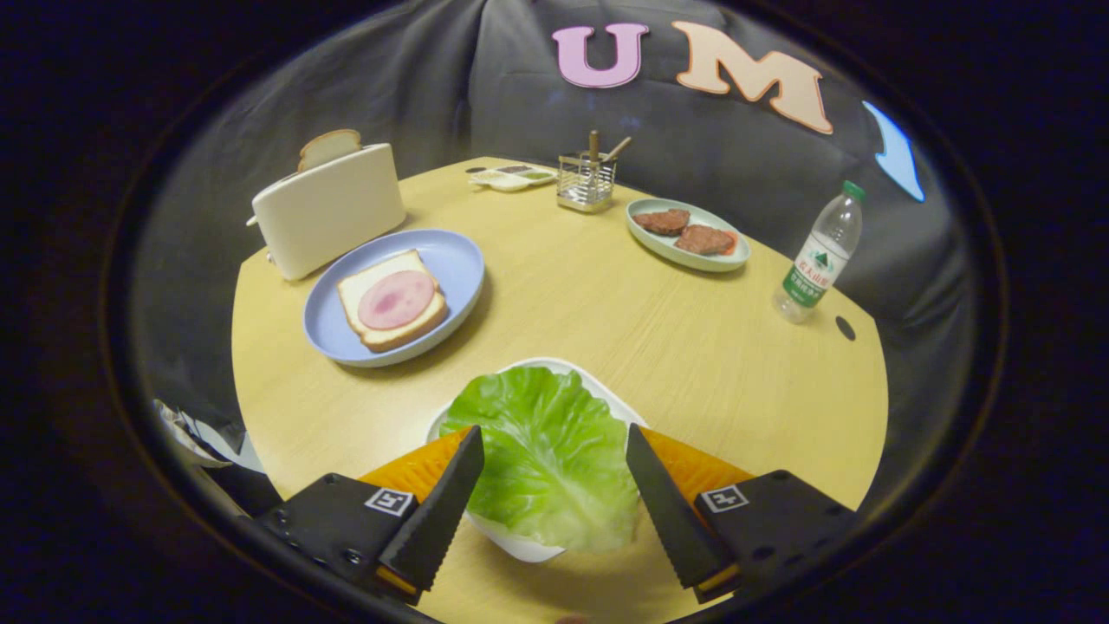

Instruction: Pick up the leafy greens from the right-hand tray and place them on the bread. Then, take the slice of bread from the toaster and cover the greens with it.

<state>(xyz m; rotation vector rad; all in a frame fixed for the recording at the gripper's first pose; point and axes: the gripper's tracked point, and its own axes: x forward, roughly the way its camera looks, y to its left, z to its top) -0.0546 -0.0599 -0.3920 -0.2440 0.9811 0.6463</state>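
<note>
A green lettuce leaf (541, 446) lies on a white tray (520, 548) on the round wooden table. My gripper (554, 442) is open, its two fingers standing either side of the leaf without pressing on it. Beyond them to the left, a blue plate (450, 256) holds a slice of bread (392, 299) topped with a round of pink ham (396, 299). Behind the plate stands a cream toaster (329, 212) with a slice of bread (329, 147) sticking up out of its slot.
A pale green oval dish with two meat patties (689, 234) sits beyond the fingers to the right. A wire utensil holder (586, 182) and a small divided tray (511, 177) stand at the far edge. A water bottle (819, 256) stands at the right edge of the table (606, 303).
</note>
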